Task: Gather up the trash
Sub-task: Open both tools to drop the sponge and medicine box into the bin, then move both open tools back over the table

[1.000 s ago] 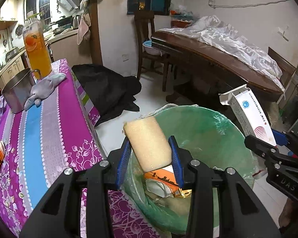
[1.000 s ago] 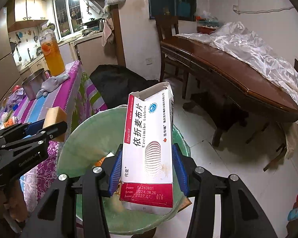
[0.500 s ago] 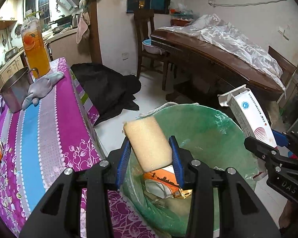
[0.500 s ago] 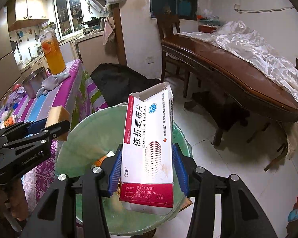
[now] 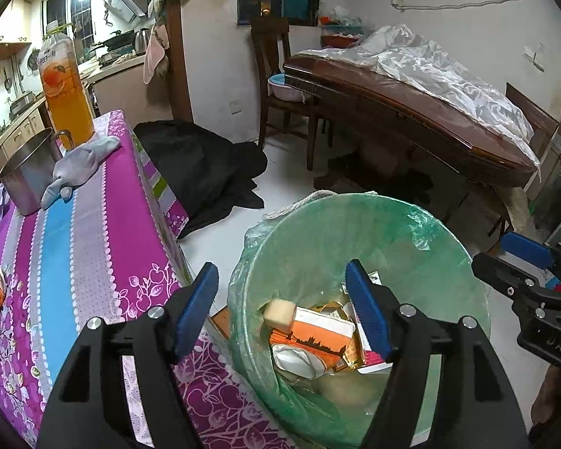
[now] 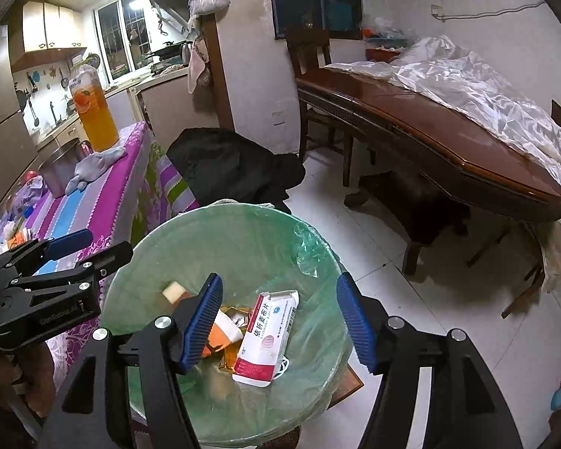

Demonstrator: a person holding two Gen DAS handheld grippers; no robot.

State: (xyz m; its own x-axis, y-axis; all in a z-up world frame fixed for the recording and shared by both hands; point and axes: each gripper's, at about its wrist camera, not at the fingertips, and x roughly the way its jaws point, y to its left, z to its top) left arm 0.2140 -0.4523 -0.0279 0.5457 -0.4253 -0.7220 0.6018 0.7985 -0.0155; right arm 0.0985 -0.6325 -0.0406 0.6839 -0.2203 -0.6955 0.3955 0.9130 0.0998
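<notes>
Both the left gripper point(image 5: 282, 305) and right gripper point(image 6: 278, 321) are opening, nothing between them; sponge point(image 5: 279, 313) and box point(image 6: 266, 336) lie in the bin point(image 6: 220, 224), so lift clear without snagging the liner

An orange drink bottle point(image 5: 65, 89) stands beside a steel pot point(image 5: 28, 172).

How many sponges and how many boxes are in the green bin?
Sponge: 1, a yellow sponge
Boxes: 2, a white-and-red tablet box and an orange carton
Total: 3
The crumpled wrappers beneath them are too jumbled to count.
</notes>
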